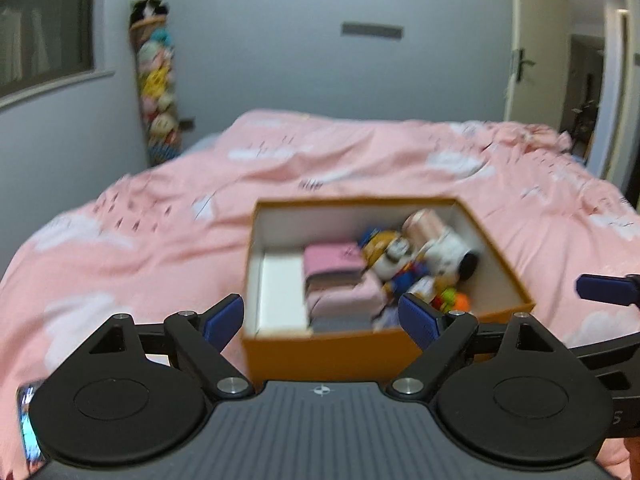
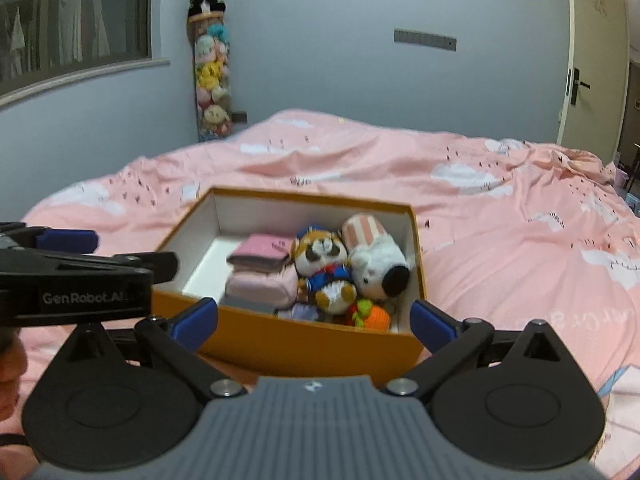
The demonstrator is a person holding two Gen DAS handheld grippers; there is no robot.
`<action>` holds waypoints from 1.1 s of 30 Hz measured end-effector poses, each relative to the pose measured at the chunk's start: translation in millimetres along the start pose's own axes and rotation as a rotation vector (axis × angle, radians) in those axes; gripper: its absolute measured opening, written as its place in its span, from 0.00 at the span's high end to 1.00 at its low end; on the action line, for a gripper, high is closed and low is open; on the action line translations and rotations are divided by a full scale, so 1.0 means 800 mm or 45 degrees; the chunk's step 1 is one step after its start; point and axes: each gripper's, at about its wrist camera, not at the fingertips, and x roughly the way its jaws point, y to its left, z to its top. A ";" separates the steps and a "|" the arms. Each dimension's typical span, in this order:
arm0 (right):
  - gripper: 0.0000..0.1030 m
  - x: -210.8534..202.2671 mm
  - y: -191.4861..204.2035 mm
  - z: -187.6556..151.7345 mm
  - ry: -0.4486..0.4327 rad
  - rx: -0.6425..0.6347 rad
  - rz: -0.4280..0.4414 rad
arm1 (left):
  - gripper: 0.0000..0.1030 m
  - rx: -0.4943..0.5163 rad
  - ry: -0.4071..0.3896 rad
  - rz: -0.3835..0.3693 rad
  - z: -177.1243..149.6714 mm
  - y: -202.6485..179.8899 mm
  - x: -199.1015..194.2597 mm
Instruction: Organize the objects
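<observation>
An orange box (image 2: 304, 346) with white inner walls stands on the pink bed cover (image 2: 500, 208), and both grippers are just in front of its near wall, not touching it. The left gripper (image 1: 322, 316) has its jaws spread wide with nothing between them; through the gap one sees the near edge of the box. The right gripper (image 2: 314, 322) is released in the same way, its blue fingertips (image 2: 432, 326) standing at both sides of the near wall without pressing on it. In the right wrist view the left gripper shows at the left edge, beside the box's left corner. Inside the box, folded pink cloths (image 2: 262, 272) lie at the left of the middle, a brown plush animal in blue clothes (image 2: 324, 268) lies beside them, a white plush dog (image 2: 378, 264) lies at the right, and a small orange toy (image 2: 374, 316) is in the near right corner. The far left part of the box floor is bare.
</observation>
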 end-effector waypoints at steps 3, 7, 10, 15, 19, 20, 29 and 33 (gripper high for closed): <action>0.01 0.002 0.004 -0.005 0.030 0.003 -0.001 | 0.02 -0.050 0.041 0.012 -0.010 0.012 -0.002; 0.01 0.002 0.000 -0.009 0.048 0.054 -0.010 | 0.02 -0.060 0.072 0.024 -0.022 0.020 -0.007; 0.01 -0.001 -0.008 -0.013 0.053 0.108 -0.026 | 0.02 -0.078 0.086 0.018 -0.029 0.023 -0.008; 0.01 0.000 -0.010 -0.018 0.070 0.151 -0.009 | 0.02 -0.093 0.100 0.017 -0.035 0.024 -0.001; 0.01 0.003 -0.010 -0.021 0.088 0.161 -0.002 | 0.02 -0.083 0.108 0.003 -0.039 0.021 0.002; 0.01 0.003 -0.010 -0.021 0.087 0.162 -0.002 | 0.02 -0.078 0.105 -0.004 -0.041 0.020 0.003; 0.01 0.000 -0.009 -0.020 0.059 0.148 -0.018 | 0.02 -0.049 0.080 -0.033 -0.046 0.015 0.004; 0.01 0.000 -0.008 -0.020 0.061 0.141 -0.024 | 0.02 -0.050 0.081 -0.037 -0.046 0.015 0.005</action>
